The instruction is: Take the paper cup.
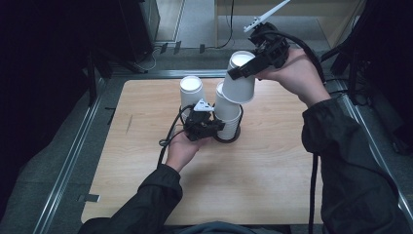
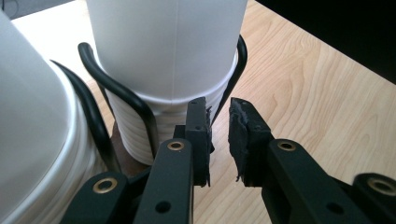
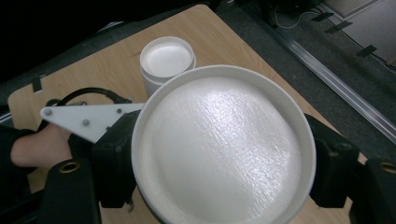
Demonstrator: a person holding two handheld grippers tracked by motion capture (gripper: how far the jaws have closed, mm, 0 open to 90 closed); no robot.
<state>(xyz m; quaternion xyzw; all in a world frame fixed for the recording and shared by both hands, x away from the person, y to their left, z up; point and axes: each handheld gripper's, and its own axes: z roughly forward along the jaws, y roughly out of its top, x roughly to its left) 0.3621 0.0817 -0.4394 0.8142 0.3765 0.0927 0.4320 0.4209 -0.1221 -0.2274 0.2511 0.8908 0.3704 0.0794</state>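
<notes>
Now the right claw grips an upside-down white paper cup, lifted off the stack; the left claw, slightly open, empty, steadies the black wire holder. Next, probably set it on the wooden table.

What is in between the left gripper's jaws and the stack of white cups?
In the left gripper view, a black wire holder stands around the cup stack, its wire just ahead of the left gripper. The jaws stand slightly apart, holding nothing.

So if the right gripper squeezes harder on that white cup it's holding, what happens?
The white cup looks like thin paper, so it would probably dent or go oval. It seems empty and light. The right gripper clamps it upside down by its sides, and the smooth taper might let it slip.
</notes>
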